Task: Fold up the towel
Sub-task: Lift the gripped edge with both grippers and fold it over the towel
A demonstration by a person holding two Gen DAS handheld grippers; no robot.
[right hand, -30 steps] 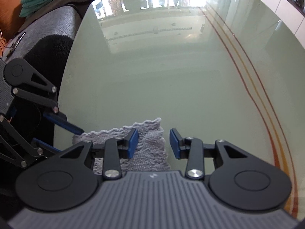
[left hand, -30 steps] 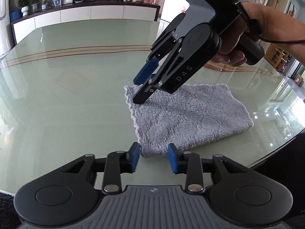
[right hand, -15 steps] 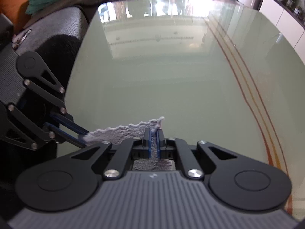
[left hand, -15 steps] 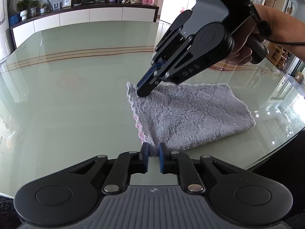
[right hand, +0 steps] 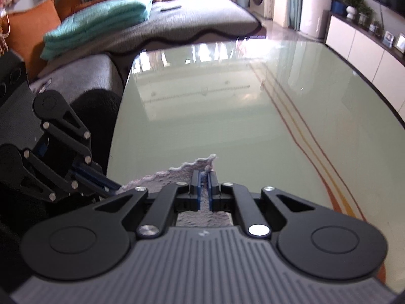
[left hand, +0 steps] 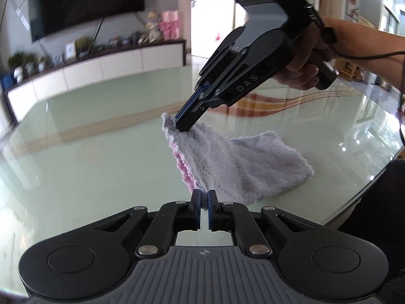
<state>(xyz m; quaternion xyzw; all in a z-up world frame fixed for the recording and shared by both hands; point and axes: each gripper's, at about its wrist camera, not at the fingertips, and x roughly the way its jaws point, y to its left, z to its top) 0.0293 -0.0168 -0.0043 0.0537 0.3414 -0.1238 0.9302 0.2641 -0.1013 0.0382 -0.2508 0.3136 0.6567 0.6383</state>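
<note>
A folded grey towel (left hand: 243, 162) with a pink edge lies on the green glass table (left hand: 88, 152). Its left edge is lifted off the glass while its right part rests on it. My left gripper (left hand: 204, 197) is shut on the near corner of that edge. My right gripper (left hand: 183, 124) is shut on the far corner and holds it higher. In the right wrist view the right gripper (right hand: 204, 177) clamps the towel (right hand: 187, 169), and the left gripper (right hand: 111, 185) pinches its other corner at the left.
The table's curved front edge (left hand: 367, 190) runs close on the right of the towel. A grey sofa (right hand: 83, 76) with a teal blanket (right hand: 101, 25) stands beyond the table's end. A white sideboard (left hand: 101, 68) lines the far wall.
Both grippers closed on the towel's left corners, then lifted that edge off the glass. The right gripper rose higher, and the towel now hangs slanted from the two grips.
</note>
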